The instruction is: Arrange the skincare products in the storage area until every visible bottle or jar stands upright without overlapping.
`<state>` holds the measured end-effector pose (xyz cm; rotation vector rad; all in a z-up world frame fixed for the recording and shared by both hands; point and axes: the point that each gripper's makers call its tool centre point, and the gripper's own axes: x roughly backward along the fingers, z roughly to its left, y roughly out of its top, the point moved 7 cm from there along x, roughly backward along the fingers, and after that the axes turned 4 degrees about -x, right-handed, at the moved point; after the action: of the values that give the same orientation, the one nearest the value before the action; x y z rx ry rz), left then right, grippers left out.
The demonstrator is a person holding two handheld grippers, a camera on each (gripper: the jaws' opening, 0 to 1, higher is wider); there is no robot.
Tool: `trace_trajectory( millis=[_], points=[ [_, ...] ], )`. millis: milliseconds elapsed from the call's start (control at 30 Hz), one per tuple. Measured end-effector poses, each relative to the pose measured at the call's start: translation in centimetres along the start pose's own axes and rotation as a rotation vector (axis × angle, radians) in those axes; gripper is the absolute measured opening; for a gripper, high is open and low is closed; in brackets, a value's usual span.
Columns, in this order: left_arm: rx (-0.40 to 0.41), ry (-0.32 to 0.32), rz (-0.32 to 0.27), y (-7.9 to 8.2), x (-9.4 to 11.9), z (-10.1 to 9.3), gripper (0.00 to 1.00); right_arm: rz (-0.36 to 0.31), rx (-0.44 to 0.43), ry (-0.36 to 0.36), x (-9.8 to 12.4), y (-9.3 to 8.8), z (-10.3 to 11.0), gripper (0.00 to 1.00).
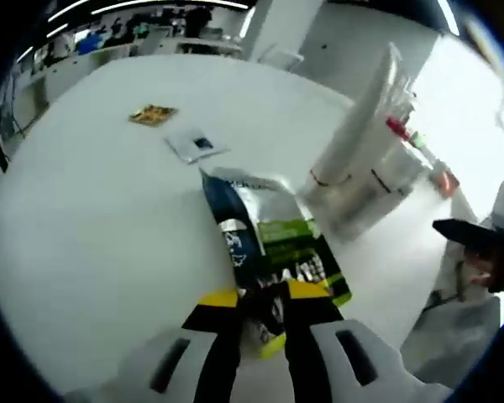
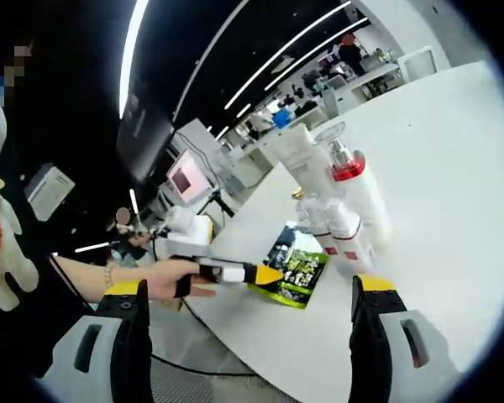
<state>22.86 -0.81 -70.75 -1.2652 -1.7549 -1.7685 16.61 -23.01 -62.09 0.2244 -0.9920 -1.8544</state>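
Gripping a green-and-blue sachet at its near edge, the left gripper pinches it above the white table, beside upright white bottles; the right gripper hovers with jaws spread wide.

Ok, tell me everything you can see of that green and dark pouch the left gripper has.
The pouch is a flat, glossy packet, dark blue on one side and green with white print on the other, with a pale top edge. The left gripper is shut on its lower end. It looks lifted off the white table, beside the white bottles.
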Motion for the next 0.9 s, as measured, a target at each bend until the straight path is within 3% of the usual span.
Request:
trace_trajectory(
  millis=[167, 267, 300, 333, 433, 567, 633, 767, 800, 900],
  points=[
    [-0.165, 0.070, 0.043, -0.1, 0.0, 0.5, 0.24, -0.001, -0.005, 0.000, 0.0, -0.1, 0.0, 1.00],
    [-0.234, 0.114, 0.022, 0.5, 0.2, 0.2, 0.28, -0.004, -0.006, 0.001, 0.0, 0.0, 0.0, 1.00],
    [-0.304, 0.126, 0.003, 1.1, 0.3, 0.2, 0.30, -0.005, -0.005, 0.001, 0.0, 0.0, 0.0, 1.00],
    [-0.340, 0.126, -0.016, 1.5, 0.3, 0.0, 0.32, -0.006, -0.005, 0.002, 0.1, 0.0, 0.0, 1.00],
    [-0.478, 0.047, -0.105, 3.2, -0.1, -1.3, 0.40, -0.006, -0.007, 0.001, 0.1, -0.1, 0.0, 1.00],
    [-0.519, -0.015, -0.100, 3.9, -0.7, -2.4, 0.41, -0.009, -0.010, -0.001, 0.3, -0.2, -0.1, 1.00],
    [-0.544, -0.025, -0.045, 3.5, -1.7, -2.0, 0.41, -0.010, -0.014, -0.004, 0.4, -0.2, -0.1, 1.00],
    [-0.560, -0.031, 0.000, 3.0, -2.3, -1.9, 0.41, -0.016, -0.019, -0.011, 0.7, -0.3, -0.4, 1.00],
    [-0.547, -0.078, -0.017, 3.1, -2.4, -2.2, 0.40, -0.018, -0.020, -0.014, 0.8, -0.3, -0.4, 1.00],
    [-0.541, -0.055, -0.008, 3.5, -2.7, -1.3, 0.44, -0.022, -0.027, -0.020, 0.9, -0.3, -0.6, 1.00]
  ],
)
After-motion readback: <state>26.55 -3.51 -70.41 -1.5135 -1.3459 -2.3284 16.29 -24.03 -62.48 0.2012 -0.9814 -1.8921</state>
